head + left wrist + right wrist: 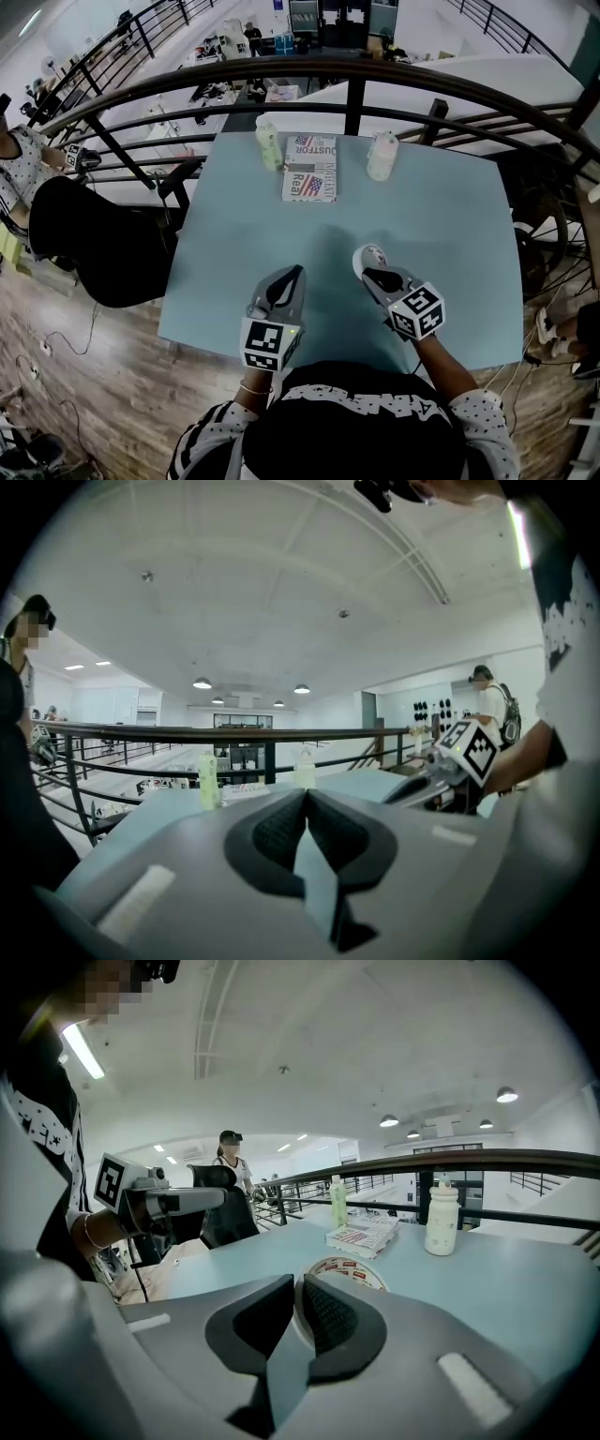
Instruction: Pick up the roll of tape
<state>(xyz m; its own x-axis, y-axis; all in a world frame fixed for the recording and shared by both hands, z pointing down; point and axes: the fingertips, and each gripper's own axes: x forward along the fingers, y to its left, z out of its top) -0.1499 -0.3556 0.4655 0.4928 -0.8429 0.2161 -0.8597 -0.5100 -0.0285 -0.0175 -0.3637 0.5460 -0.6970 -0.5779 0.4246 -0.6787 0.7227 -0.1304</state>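
Looking down in the head view, the right gripper (368,265) sits over the near half of the pale blue table (234,244) with the roll of tape (372,253) at its tip. The left gripper (296,272) is just beside it, pointing toward the far edge. Well beyond them, a stack of printed papers (310,169) lies between a greenish bottle (269,142) and a white bottle (382,156), both upright near the railing (356,75).

Along the left gripper (307,799) in its own view, the dark pads are pressed together with nothing between them. The right gripper (405,791) shows off to the side, and both bottles (207,778) (305,766) stand ahead.

From the right gripper view, the right gripper (296,1288) pinches the near wall of the roll of tape (349,1272), one pad inside the ring and one outside. Its printed face tilts up toward the camera. The papers (361,1235) and white bottle (442,1218) lie ahead, and the left gripper (223,1196) is off to the side.
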